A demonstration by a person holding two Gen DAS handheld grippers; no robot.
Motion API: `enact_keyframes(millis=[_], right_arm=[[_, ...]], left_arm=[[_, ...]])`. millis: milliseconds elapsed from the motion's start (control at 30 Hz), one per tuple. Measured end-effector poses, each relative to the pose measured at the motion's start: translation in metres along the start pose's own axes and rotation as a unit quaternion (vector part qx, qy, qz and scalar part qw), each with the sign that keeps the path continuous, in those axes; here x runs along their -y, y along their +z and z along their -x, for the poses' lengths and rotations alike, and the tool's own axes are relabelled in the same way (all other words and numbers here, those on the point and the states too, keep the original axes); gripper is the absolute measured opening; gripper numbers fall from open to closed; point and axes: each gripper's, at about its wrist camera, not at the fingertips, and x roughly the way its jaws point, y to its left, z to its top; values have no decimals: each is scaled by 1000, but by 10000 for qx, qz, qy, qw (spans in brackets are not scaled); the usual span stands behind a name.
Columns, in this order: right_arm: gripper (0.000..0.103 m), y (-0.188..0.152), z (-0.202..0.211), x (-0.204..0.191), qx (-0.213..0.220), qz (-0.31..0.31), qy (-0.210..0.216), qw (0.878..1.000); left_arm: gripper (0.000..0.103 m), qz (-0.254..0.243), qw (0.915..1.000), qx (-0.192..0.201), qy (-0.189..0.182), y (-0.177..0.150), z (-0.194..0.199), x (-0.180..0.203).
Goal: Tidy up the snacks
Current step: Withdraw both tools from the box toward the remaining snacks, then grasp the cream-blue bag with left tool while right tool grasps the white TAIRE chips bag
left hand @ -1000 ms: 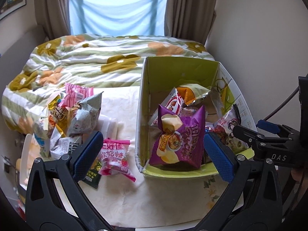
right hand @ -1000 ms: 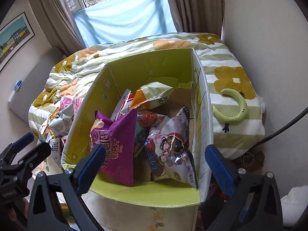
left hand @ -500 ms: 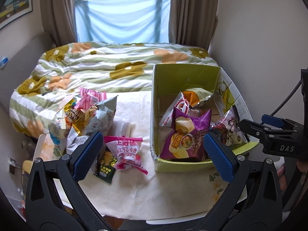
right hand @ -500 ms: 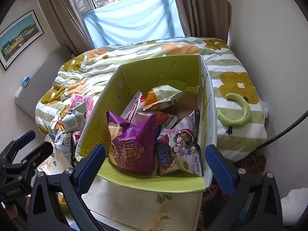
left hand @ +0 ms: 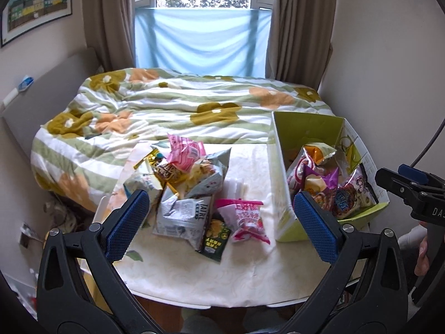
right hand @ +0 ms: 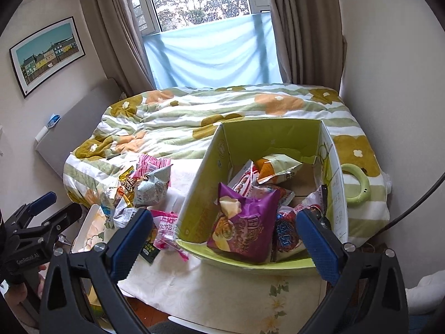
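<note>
- Left wrist view: left gripper (left hand: 222,224) spread wide, holding nothing, above the loose snack pile (left hand: 183,183) and pink candy packet (left hand: 246,218) on the table (left hand: 222,286) near its left edge; these remain unsorted.
- Right wrist view: right gripper (right hand: 222,243) likewise released, before the green cardboard box (right hand: 267,136) at the table's right edge; purple chip bag (right hand: 243,228) and several packets already inside.

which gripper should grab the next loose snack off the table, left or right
Left. The left gripper is open and faces the loose pile, the pink packet nearest. The right gripper faces the green box.
</note>
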Motion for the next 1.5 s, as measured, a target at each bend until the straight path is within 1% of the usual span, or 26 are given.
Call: enact_keyframes(millis=[200,467,600,767,967,1067,1200,1367,1500], right_arm=[[103,-12,-8,-53,-77,-220,26,9997],[103,-35,-32,-122,-218,-473,201,9984],[103,-45,-49,-151,-273,-564,224,9978],[103,-55,-78,-178,-362,-636,341,9967],[102,-62,-123,-199,-620,-270,419,9968],[102,-68,-150,-202,-804,-100,461,9956],[102,-76,-189,-196,-1086,-117,559,9924],[102,-82,-222,-194,-1207,-141,667,9903],[102,-83,-237,-193,-1246,-101,726,9895]], left_arm=[[103,39,9998,-200,-74,-8,3,-62],[103,87,9988,-374,-308,-11,-4,-145],[103,-23,9978,-458,-473,-14,-20,-179],[103,-234,9952,-649,-694,-17,-57,-207],[103,-529,9910,-919,-816,-21,-111,-216],[103,-686,9891,-1027,-803,-24,-140,-213],[103,-936,9855,-1192,-765,-28,-178,-207],[103,-1409,9774,-1353,-813,-31,-220,-196],[103,-1809,9704,-1386,-802,-32,-240,-186]])
